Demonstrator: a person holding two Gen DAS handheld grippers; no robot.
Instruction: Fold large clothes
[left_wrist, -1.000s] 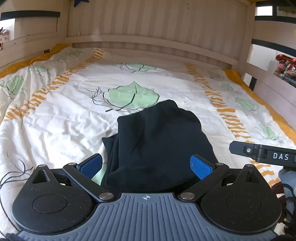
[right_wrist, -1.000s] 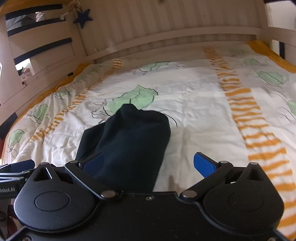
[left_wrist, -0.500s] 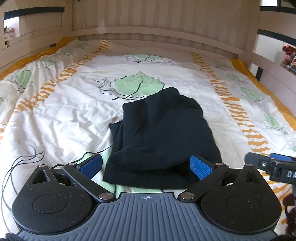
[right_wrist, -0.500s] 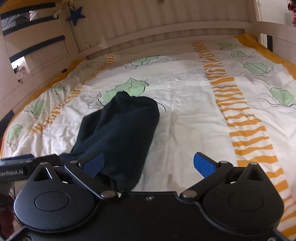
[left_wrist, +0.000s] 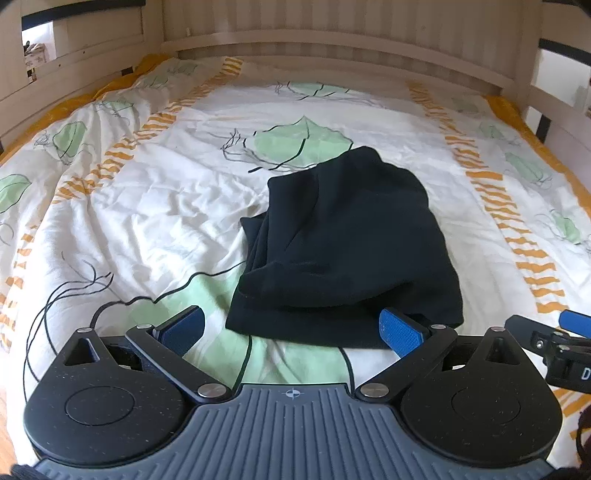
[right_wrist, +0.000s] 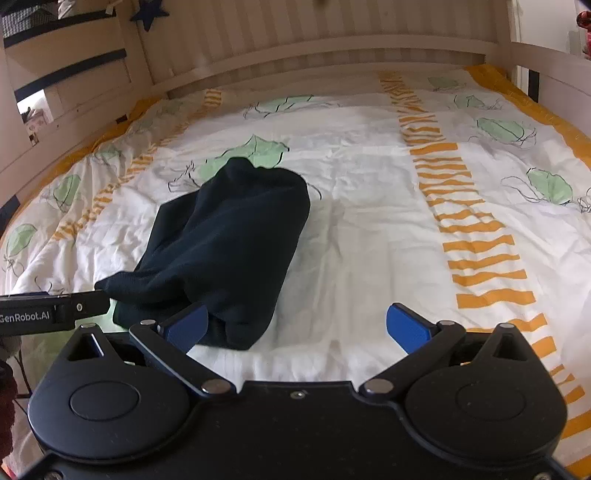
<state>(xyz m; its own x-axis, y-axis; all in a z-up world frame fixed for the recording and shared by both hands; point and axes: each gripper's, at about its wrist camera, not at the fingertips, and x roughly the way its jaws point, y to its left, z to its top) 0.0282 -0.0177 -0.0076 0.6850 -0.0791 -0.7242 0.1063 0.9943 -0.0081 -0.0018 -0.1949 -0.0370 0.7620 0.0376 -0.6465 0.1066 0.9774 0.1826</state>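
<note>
A black garment (left_wrist: 347, 243) lies folded in a compact stack on the white bed cover (left_wrist: 155, 206) with green leaves and orange stripes. It also shows in the right wrist view (right_wrist: 229, 243). My left gripper (left_wrist: 291, 330) is open and empty, just in front of the garment's near edge. My right gripper (right_wrist: 297, 326) is open and empty, to the right of the garment's near end, its left fingertip by the cloth. The right gripper's tip shows at the left wrist view's right edge (left_wrist: 554, 339).
A wooden slatted headboard (left_wrist: 332, 40) and side rails (right_wrist: 74, 122) enclose the bed. A thin black cord (left_wrist: 110, 295) lies on the cover near my left gripper. White cover spreads to the right of the garment (right_wrist: 369, 240).
Both grippers have drawn back toward me from the garment, which now lies farther ahead. The garment itself has stayed in place, folded.
</note>
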